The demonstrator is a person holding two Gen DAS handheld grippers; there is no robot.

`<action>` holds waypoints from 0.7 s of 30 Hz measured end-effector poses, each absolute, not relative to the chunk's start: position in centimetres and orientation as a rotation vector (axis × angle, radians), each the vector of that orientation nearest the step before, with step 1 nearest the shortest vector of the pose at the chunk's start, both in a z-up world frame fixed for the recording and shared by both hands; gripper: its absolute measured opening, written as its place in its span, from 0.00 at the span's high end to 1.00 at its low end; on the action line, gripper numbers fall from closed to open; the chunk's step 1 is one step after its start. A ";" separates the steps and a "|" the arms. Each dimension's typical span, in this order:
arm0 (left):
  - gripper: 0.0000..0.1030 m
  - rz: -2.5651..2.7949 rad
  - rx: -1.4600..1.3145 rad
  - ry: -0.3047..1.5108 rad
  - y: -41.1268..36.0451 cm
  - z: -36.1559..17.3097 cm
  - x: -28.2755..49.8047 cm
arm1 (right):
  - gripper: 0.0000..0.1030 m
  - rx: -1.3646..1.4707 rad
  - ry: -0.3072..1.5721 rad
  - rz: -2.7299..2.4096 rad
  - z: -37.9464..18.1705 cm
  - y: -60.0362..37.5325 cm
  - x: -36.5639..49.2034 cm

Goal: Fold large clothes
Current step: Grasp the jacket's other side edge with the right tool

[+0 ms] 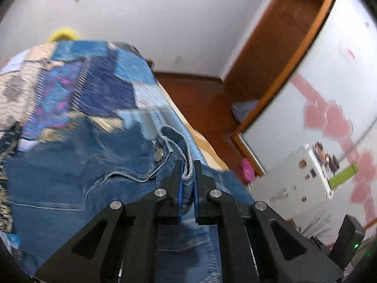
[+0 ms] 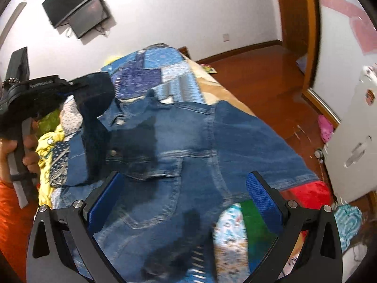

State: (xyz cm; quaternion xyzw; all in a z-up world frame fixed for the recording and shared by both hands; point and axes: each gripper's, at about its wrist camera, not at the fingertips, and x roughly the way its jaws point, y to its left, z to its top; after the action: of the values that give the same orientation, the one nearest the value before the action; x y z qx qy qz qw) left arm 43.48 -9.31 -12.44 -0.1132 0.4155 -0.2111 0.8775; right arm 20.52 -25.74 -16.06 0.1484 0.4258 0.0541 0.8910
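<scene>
A blue denim jacket (image 2: 188, 136) lies spread on a bed with a blue patchwork cover (image 2: 150, 70). My left gripper (image 1: 187, 165) is shut on a bunched edge of the denim jacket (image 1: 70, 188), next to a metal button (image 1: 159, 153). In the right wrist view the left gripper (image 2: 70, 87) is at the left, lifting a dark fold of the jacket above the bed. My right gripper (image 2: 183, 184) is open and empty, hovering over the jacket's lower part with its blue pads (image 2: 261, 198) wide apart.
A wooden floor (image 2: 259, 70) runs along the bed's right side. A white cabinet (image 2: 353, 129) and pink slippers (image 2: 326, 125) stand at the right. Yellow cloth (image 2: 50, 141) and colourful fabric (image 2: 235, 231) lie by the jacket. Wall screens (image 2: 77, 7) hang behind.
</scene>
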 end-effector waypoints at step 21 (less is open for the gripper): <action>0.39 -0.405 -0.085 1.020 -12.4 -16.0 39.7 | 0.00 0.448 1.046 0.006 -22.1 -33.4 21.4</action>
State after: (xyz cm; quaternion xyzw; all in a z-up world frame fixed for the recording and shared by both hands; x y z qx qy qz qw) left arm 39.71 -12.36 -15.97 -0.0404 0.4848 -0.1922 0.8523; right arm 21.41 -33.38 -22.10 0.2121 0.4951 0.0029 0.8425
